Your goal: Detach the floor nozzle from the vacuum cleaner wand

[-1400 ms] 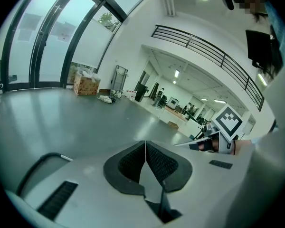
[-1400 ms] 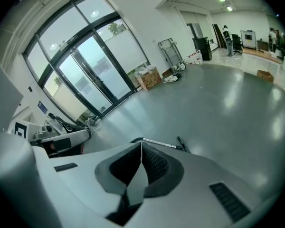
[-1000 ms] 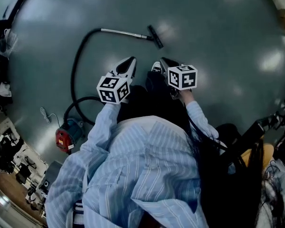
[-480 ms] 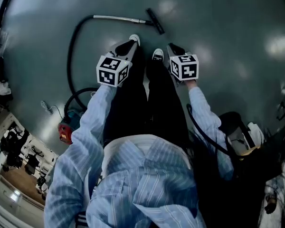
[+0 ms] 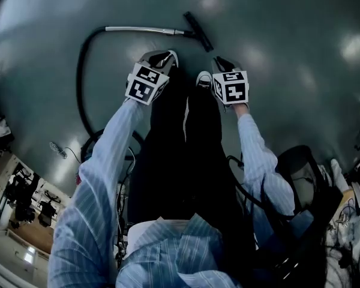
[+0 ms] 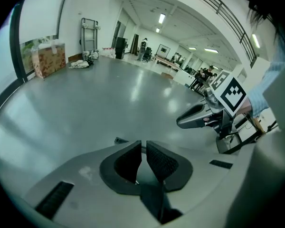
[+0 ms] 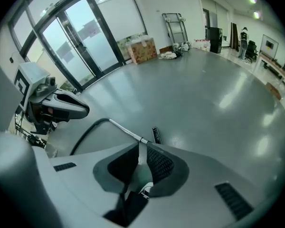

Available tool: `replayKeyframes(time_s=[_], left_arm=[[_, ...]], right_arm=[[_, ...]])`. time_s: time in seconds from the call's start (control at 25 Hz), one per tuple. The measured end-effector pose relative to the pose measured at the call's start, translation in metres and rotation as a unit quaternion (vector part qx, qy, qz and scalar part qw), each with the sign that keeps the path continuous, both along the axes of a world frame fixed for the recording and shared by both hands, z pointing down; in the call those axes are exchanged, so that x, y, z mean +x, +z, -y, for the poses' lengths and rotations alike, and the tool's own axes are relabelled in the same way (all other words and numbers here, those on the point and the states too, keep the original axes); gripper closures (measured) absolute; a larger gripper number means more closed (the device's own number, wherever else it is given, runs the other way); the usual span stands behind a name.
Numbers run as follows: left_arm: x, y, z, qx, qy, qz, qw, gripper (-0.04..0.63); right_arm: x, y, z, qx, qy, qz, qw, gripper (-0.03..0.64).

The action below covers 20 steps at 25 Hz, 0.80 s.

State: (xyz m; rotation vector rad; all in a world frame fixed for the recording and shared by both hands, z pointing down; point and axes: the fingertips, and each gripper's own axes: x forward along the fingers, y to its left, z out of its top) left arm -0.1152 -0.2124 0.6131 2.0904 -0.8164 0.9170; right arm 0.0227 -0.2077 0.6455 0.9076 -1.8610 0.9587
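Both hands dropped toward the floor (image 5: 288,101) vs a sec ago: left gripper (image 5: 161,57) pinched shut on nothing, right gripper (image 5: 222,62) jaws just cracking open, empty, w/ floor nozzle (image 5: 198,32) still on the wand (image 5: 144,30) just ahead, so grabbing's next, I reckon.

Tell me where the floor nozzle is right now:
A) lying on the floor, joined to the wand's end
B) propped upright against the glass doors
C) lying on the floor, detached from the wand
A: the head view shows the floor nozzle lying on the floor, joined crosswise to the end of the wand.
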Motion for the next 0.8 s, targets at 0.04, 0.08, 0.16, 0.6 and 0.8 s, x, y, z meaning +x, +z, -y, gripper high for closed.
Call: replayKeyframes(time_s=[0.04,0.08,0.16,0.6,0.8], left_arm=[[-0.003,0.017,0.003,-0.003,0.006,0.003,1.0000,0.583],[-0.005,0.034,0.005,-0.005,0.012,0.006,0.9999,0.581],[-0.008,0.068,0.005,-0.012,0.024,0.013,0.9996,0.581],[-0.021,0.256,0.002,-0.055,0.170,0.083,0.9804,0.426],[-0.018,0.313,0.007,-0.054,0.218,0.124,0.9665,0.426]], right_arm=[[-0.002,0.016,0.003,-0.003,0.003,-0.004,1.000,0.571],[-0.003,0.032,0.005,-0.006,0.003,-0.006,1.000,0.522],[-0.005,0.065,0.004,-0.017,-0.006,-0.010,1.000,0.461],[0.001,0.245,-0.004,-0.060,-0.063,-0.061,0.994,0.376],[0.003,0.289,0.006,-0.055,-0.072,-0.065,0.994,0.371]])
